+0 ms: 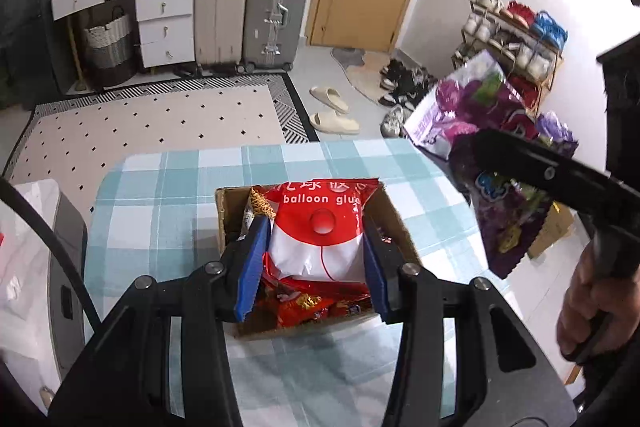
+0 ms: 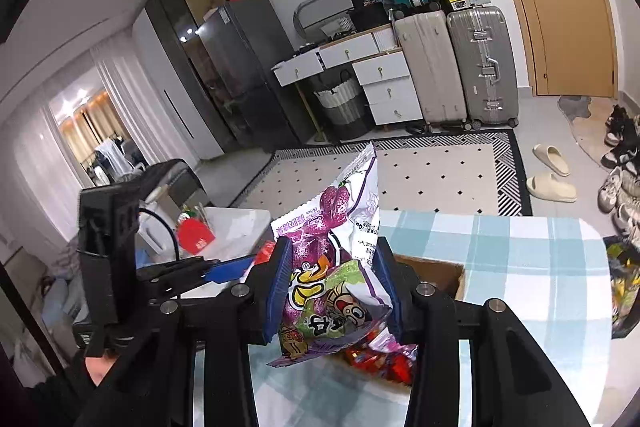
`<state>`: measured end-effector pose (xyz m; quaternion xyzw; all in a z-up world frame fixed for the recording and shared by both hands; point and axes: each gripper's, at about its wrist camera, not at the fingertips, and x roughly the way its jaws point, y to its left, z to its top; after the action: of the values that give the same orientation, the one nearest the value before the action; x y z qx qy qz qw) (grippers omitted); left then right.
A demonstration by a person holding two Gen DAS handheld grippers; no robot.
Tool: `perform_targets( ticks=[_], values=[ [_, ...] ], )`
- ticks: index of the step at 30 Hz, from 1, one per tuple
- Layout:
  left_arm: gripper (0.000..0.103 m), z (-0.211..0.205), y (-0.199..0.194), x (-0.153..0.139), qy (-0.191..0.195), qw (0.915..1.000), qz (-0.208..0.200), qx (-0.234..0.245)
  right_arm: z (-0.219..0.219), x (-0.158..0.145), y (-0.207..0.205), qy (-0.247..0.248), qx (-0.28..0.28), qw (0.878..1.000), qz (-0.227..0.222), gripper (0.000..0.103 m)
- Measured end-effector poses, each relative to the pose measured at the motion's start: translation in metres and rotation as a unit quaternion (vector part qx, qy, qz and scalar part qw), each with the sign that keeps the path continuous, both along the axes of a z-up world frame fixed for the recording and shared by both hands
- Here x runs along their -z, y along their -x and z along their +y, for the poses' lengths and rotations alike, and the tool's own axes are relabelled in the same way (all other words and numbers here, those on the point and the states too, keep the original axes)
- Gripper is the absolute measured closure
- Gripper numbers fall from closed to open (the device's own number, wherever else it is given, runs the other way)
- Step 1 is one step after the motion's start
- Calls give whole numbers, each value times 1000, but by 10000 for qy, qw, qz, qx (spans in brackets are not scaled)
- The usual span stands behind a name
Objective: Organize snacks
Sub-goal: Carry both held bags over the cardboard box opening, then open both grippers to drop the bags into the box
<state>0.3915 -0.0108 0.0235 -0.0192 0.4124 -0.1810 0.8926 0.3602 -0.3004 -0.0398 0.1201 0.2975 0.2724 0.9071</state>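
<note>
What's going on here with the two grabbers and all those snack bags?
A person is sorting snacks with a handheld gripper in each hand. The left gripper is clamped on a red and white bag marked "balloon glue", over an open cardboard box on the checked tablecloth. More red packets lie in the box. The right gripper grips a purple snack bag in the air, beside and above the box.

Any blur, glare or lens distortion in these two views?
Left wrist view: strong fisheye bending, glare on the glossy red-and-white balloon-glue packet, purple foil snack bag slightly blurred. Right wrist view: dark corner vignetting, blown-out bright doorway at left.
</note>
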Motion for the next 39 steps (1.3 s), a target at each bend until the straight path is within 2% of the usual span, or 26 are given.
perform_targets(
  ticks=[8, 13, 19, 35, 39],
  values=[
    [61, -2, -36, 43, 107, 9989, 427, -148, 5, 24, -32, 246, 23, 9993, 267, 62],
    [61, 0, -46, 69, 212, 9977, 602, -215, 3, 46, -49, 196, 36, 9987, 476, 62],
    [61, -3, -59, 93, 87, 9972, 722, -177, 4, 73, -63, 291, 37, 9975, 650, 62],
    [60, -10, -76, 114, -101, 9957, 903, -185, 11, 109, -81, 404, 8, 9955, 862, 62],
    [57, -5, -81, 116, -11, 9946, 1006, -247, 14, 110, -82, 447, -2, 9955, 838, 62]
  ],
)
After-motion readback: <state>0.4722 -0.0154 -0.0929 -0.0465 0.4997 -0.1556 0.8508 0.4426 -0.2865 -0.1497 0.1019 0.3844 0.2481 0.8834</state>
